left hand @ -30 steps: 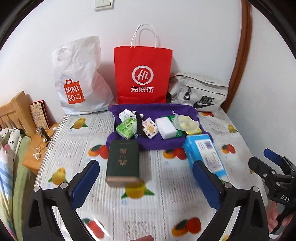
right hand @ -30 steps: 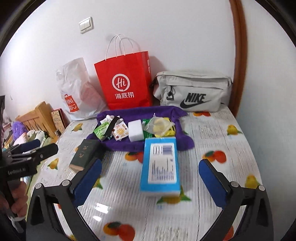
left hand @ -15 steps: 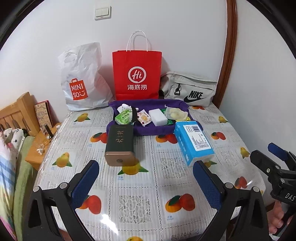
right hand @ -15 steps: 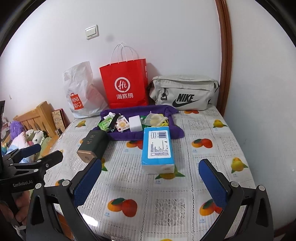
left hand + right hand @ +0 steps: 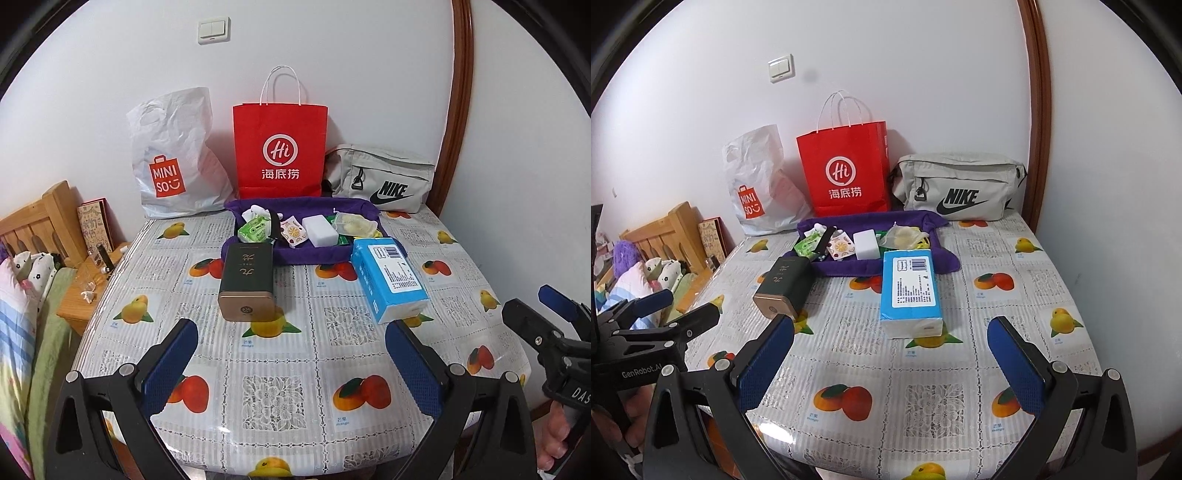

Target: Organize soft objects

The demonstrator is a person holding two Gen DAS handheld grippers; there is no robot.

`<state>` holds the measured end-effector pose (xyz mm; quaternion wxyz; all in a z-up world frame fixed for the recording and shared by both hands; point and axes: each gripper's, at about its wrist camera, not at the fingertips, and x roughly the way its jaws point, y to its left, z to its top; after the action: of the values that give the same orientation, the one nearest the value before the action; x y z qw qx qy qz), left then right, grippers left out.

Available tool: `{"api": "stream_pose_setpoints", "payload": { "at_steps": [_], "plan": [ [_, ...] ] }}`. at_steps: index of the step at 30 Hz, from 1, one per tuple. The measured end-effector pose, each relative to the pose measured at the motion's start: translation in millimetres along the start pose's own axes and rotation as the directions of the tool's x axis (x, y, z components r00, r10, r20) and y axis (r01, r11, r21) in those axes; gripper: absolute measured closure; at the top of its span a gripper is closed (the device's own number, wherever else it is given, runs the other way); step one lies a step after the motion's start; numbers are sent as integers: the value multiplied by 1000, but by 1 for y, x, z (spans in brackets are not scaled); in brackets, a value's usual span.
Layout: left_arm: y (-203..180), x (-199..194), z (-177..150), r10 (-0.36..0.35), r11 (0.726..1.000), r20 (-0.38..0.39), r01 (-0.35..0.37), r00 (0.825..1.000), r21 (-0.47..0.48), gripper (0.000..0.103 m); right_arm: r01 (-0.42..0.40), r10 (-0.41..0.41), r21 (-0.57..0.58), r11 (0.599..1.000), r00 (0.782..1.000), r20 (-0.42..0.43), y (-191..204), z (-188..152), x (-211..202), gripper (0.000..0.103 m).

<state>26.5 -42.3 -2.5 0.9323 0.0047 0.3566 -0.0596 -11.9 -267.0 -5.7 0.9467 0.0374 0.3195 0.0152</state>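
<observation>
A purple cloth tray [image 5: 317,254] [image 5: 864,267] sits at the back of the table. It holds a green wipes pack [image 5: 254,229], a fruit-print packet [image 5: 294,232], a white sponge [image 5: 320,229] [image 5: 866,243] and a clear bag of yellow items [image 5: 354,225]. A blue tissue pack [image 5: 388,277] [image 5: 911,288] lies in front of the tray on the right. A dark green tin [image 5: 247,280] [image 5: 783,288] lies on the left. My left gripper [image 5: 291,363] and right gripper [image 5: 890,363] are open, empty, over the table's near edge.
A white Miniso bag [image 5: 173,158], a red paper bag [image 5: 279,147] and a grey Nike bag [image 5: 384,181] stand against the back wall. A wooden nightstand [image 5: 85,295] and bedding are left of the table. A wall is close on the right.
Both grippers have drawn back from the table and risen, so the tray, tin and tissue pack look smaller and farther. Nothing on the table has moved.
</observation>
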Motion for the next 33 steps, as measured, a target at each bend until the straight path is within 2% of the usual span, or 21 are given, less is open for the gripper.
{"api": "stream_pose_setpoints", "payload": {
  "at_steps": [33],
  "plan": [
    [0, -3, -7, -1, 1000, -4, 1, 1000, -2, 0, -16, 16, -6, 1000, 1000, -8, 7, -3, 0, 0]
  ]
}}
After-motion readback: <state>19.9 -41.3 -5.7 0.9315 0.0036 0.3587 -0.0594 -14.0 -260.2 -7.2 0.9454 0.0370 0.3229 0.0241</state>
